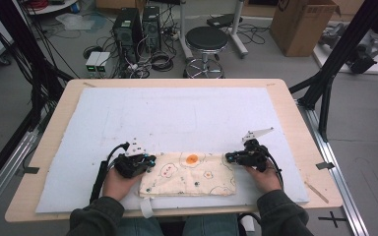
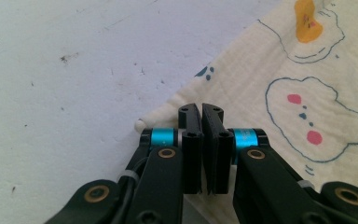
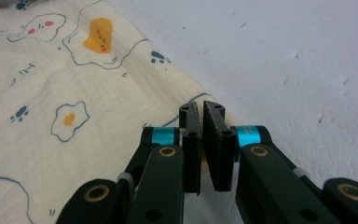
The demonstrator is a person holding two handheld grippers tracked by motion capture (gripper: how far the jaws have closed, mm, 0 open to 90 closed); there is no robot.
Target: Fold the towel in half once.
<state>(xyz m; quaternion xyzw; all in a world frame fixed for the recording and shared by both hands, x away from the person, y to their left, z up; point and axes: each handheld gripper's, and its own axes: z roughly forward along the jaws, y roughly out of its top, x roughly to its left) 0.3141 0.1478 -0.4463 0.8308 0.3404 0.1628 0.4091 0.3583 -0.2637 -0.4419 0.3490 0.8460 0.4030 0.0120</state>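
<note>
A cream cloth (image 1: pixel 189 176) printed with eggs, paw marks and blob faces lies folded and flat on the white mat (image 1: pixel 177 113), near the front edge. My left gripper (image 1: pixel 152 160) sits at the cloth's far left corner, jaws together. In the left gripper view the left gripper (image 2: pixel 200 108) is shut over that rolled corner of the cloth (image 2: pixel 307 93). My right gripper (image 1: pixel 228 157) is at the far right corner. Seen from the right gripper view, the right gripper (image 3: pixel 201 106) is shut over the cloth's (image 3: pixel 74 93) edge. I cannot tell if fabric is pinched.
The mat covers most of the wooden table (image 1: pixel 54 123). Beyond the table stand a black stool (image 1: pixel 206 39), computer towers (image 1: pixel 128 29), cables and a cardboard box (image 1: pixel 302 24) on the floor. A wooden stick (image 1: pixel 316 191) lies at the table's right front.
</note>
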